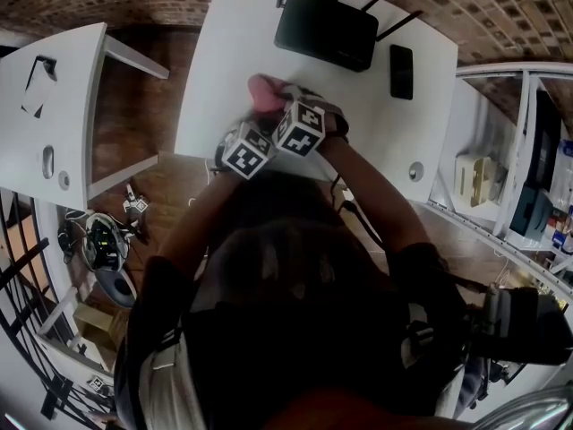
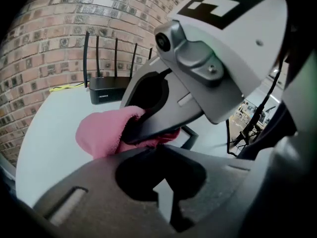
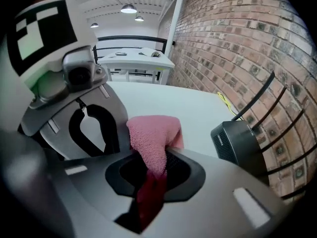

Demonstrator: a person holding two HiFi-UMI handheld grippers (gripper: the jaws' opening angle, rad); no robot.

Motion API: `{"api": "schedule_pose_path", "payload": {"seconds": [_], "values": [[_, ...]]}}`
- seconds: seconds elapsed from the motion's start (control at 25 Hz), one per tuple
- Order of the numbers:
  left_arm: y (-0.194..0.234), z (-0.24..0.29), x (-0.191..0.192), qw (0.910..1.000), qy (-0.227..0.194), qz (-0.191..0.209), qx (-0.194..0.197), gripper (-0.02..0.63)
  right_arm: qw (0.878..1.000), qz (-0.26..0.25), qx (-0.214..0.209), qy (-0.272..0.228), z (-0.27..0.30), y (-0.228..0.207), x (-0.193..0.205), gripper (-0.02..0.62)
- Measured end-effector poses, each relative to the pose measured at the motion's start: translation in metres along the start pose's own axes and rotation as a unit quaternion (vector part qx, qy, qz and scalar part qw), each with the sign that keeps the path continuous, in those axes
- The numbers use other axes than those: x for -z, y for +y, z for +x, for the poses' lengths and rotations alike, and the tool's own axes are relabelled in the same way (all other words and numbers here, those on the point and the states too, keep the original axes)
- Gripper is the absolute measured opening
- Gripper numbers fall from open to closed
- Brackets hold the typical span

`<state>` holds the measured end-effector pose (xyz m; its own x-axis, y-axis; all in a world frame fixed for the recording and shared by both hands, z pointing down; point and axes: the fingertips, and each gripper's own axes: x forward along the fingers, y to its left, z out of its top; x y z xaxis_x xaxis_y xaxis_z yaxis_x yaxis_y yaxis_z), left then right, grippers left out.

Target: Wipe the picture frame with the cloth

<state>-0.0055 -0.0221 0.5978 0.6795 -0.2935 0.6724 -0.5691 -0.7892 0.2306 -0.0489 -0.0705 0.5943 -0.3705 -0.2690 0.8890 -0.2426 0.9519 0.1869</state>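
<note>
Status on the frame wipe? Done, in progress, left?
Done: the pink cloth is picked up, clamped in the right tool. In hand: that tool holds it over the white table, next to the shut left tool; a dark frame corner shows just beyond. Left: the wiping itself; no view shows cloth on frame, so nothing counts as cleaned yet.

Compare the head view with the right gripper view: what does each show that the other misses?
Head view only: a black phone beside the router. Right gripper view only: the right gripper pinching the pink cloth in its jaws, and ceiling lamps beyond. Both: the router, the pink cloth and the white table.
</note>
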Motion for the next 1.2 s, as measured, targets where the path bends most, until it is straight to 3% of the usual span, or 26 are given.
{"api": "schedule_pose_path", "payload": {"seconds": [0.76, 1.2], "values": [[0.001, 0.000, 0.000, 1.0000, 0.002, 0.006, -0.002, 0.002, 0.996, 0.084, -0.042, 0.010, -0.009, 0.003, 0.032, 0.063], [0.001, 0.001, 0.000, 1.0000, 0.003, 0.001, -0.007, 0.002, 0.992, 0.114, -0.043, 0.031, -0.032, 0.002, 0.082, 0.063]]}}
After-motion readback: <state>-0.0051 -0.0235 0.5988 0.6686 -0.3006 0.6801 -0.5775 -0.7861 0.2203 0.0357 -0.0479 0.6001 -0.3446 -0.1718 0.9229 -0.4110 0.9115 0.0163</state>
